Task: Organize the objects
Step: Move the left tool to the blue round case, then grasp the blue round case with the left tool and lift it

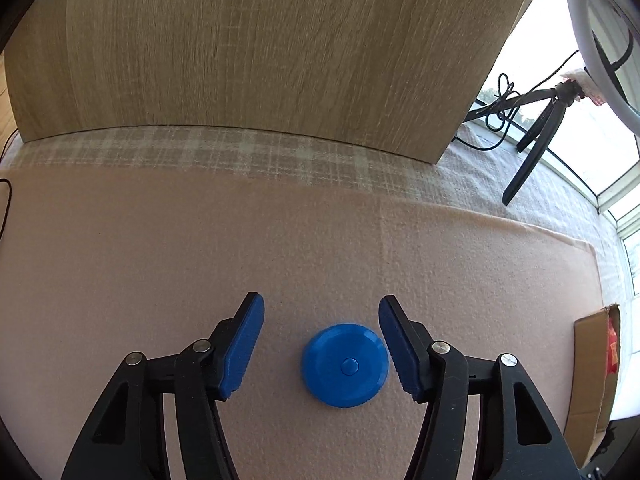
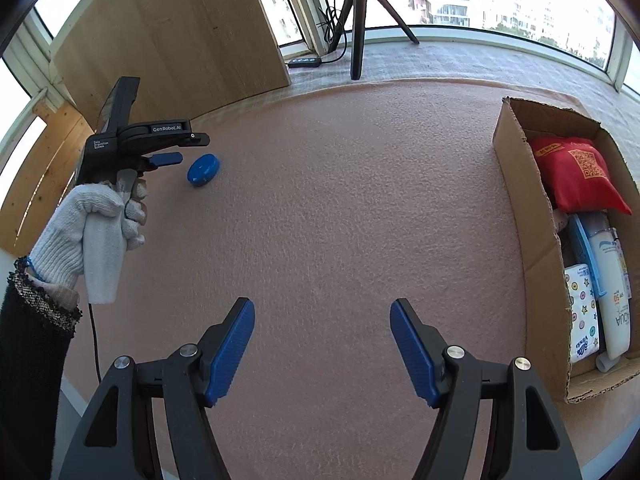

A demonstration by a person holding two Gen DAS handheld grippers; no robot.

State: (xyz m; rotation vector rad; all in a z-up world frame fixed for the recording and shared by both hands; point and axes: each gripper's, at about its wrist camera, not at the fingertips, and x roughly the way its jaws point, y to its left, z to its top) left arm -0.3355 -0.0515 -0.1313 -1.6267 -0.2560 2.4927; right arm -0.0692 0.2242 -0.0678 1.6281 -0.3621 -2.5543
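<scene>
Closest to the left wrist lens, the left gripper (image 1: pixel 321 332) stands wide open with its ribbed blue pads (image 1: pixel 243 346) spread apart, gripping nothing; the round blue plastic disc with a small centre button (image 1: pixel 345 365) lies flat on the pink felt mat (image 1: pixel 160 248) between the fingers, nearer the right-hand pad, though contact with it cannot be made out. Beyond it, a checked cloth (image 1: pixel 160 148) runs to an upright light wooden board (image 1: pixel 248 48). The right gripper (image 2: pixel 322 338) is likewise fully open and empty above bare mat. Far to its left, a white-gloved hand (image 2: pixel 94 220) holds the left gripper beside the disc. To its right sits an open brown cardboard box (image 2: pixel 528 216) holding a red fabric pouch (image 2: pixel 576 176), a white sunscreen tube (image 2: pixel 612 292) and a star-patterned tissue pack (image 2: pixel 582 312). A black tripod (image 2: pixel 360 12) stands by the window.
</scene>
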